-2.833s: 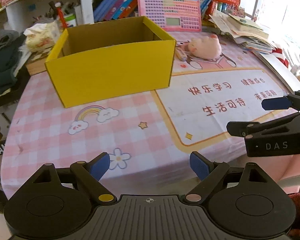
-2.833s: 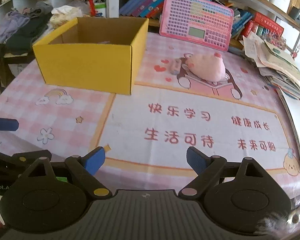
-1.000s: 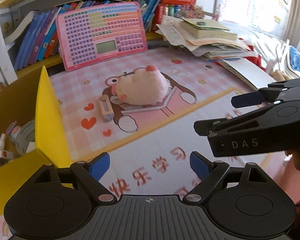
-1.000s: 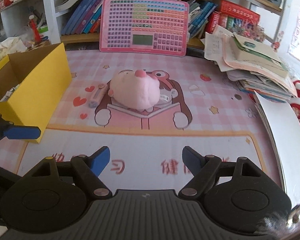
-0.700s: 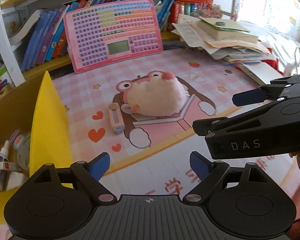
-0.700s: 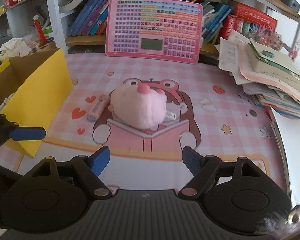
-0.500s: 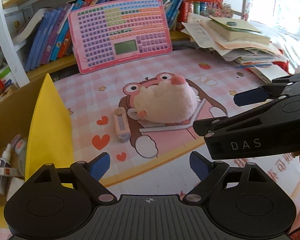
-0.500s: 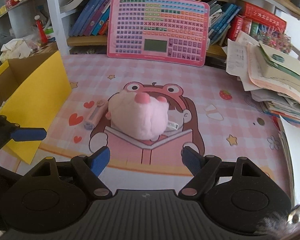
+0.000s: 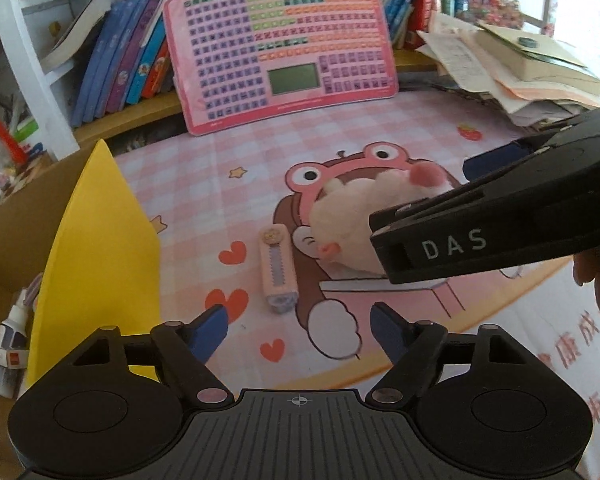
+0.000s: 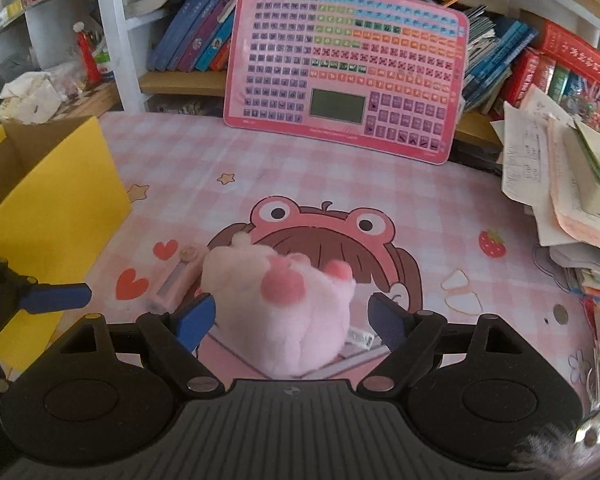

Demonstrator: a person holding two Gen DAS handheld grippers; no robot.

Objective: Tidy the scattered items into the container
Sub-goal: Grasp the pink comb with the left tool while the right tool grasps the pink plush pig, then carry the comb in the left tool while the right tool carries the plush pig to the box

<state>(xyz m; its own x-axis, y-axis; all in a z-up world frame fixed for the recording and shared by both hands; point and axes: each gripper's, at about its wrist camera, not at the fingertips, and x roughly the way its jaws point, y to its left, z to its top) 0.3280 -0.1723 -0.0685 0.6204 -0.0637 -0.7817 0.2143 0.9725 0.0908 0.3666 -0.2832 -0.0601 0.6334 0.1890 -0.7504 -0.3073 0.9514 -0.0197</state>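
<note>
Fluffy rounded pink plush toy beside ridged oblong pink case.

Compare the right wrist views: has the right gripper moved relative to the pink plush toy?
Yes. The right gripper has closed in on the pink plush toy, which now sits between its open jaws, untouched.

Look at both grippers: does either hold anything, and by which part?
Nothing is held. The right gripper has its jaws open around the plush, pads not pressing. The left gripper is open short of the pink case.

White letters "DAS" stand on the right claw's black body.
</note>
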